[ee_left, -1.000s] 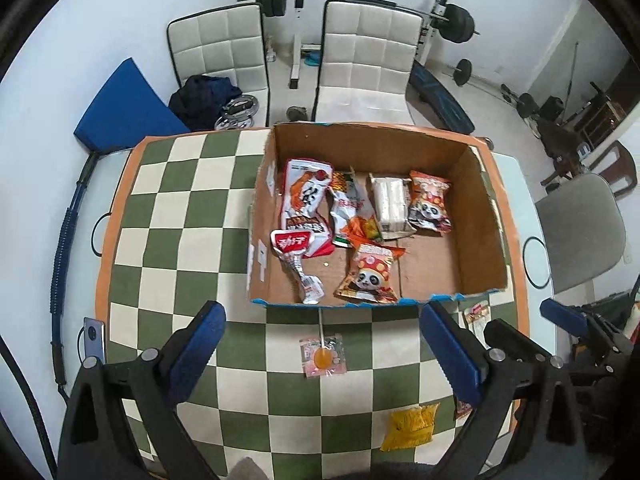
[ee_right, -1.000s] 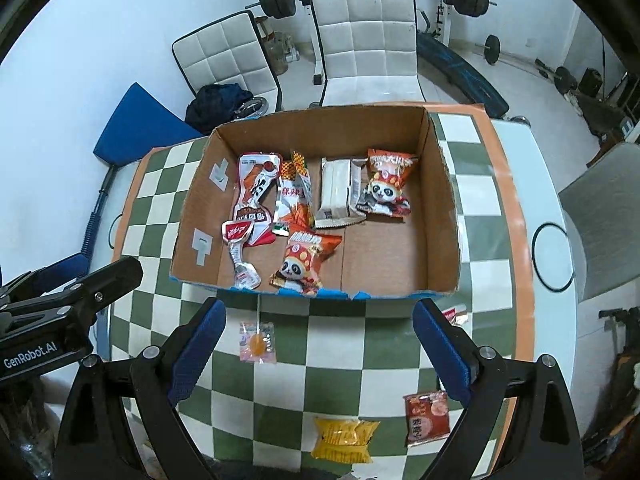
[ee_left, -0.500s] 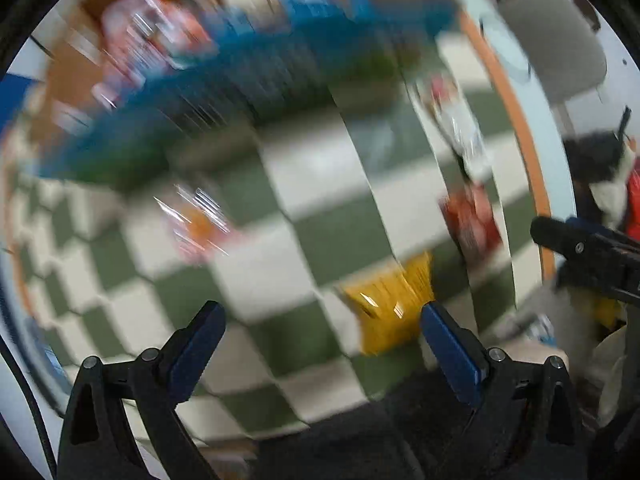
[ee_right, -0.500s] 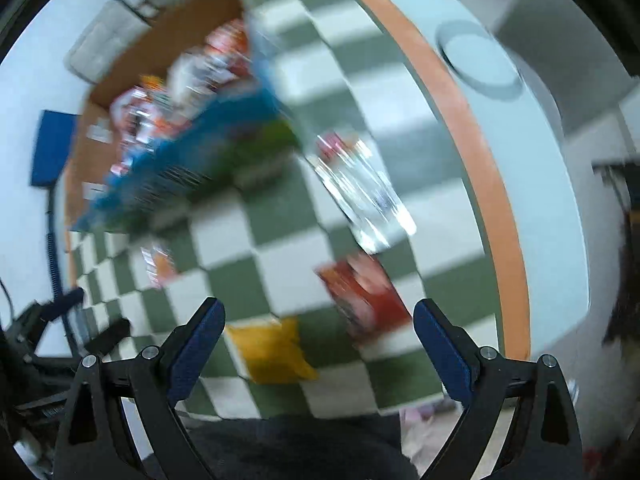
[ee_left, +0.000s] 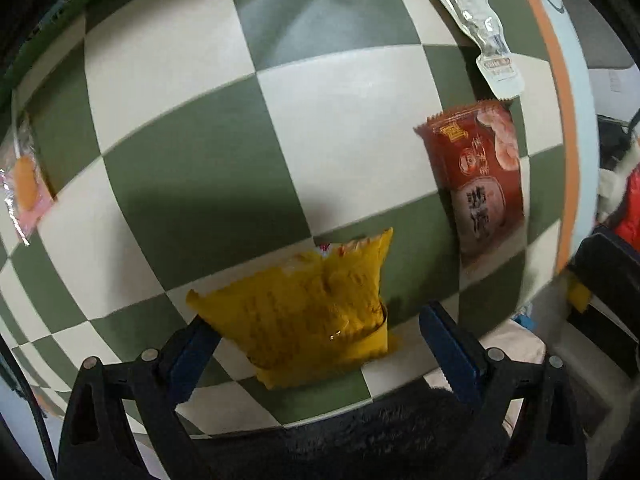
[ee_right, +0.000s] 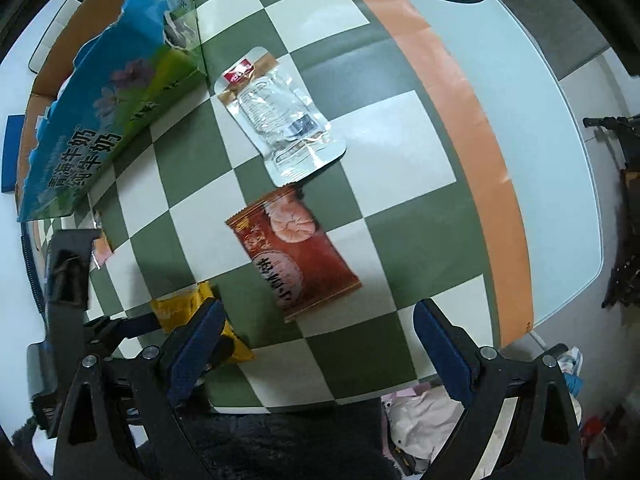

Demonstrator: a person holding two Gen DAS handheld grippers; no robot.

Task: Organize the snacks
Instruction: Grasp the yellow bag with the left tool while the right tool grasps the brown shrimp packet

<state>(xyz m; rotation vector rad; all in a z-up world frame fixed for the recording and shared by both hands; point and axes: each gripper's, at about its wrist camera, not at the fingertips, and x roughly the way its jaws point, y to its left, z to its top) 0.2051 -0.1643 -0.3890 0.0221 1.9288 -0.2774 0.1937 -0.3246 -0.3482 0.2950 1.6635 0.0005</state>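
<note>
My left gripper (ee_left: 320, 344) is open and low over the checkered table, its jaws on either side of a yellow snack packet (ee_left: 308, 312). A red snack packet (ee_left: 480, 180) lies to its right, and a clear packet (ee_left: 476, 28) beyond that. My right gripper (ee_right: 316, 344) is open just above the red packet (ee_right: 296, 252), near the table's front edge. The clear packet (ee_right: 280, 120) lies past it. The yellow packet (ee_right: 192, 308) and the left gripper (ee_right: 68, 264) show at the lower left. The cardboard box (ee_right: 100, 112) stands at the upper left.
A pink-wrapped orange lollipop (ee_left: 24, 184) lies at the far left. The table's orange border (ee_right: 452, 100) and pale rim run along the right. Clothes and clutter (ee_right: 424, 408) lie below the table's front edge.
Both grippers have dropped from a high view of the box to just above the table's front. The left one has come around the yellow packet, the right one over the red packet.
</note>
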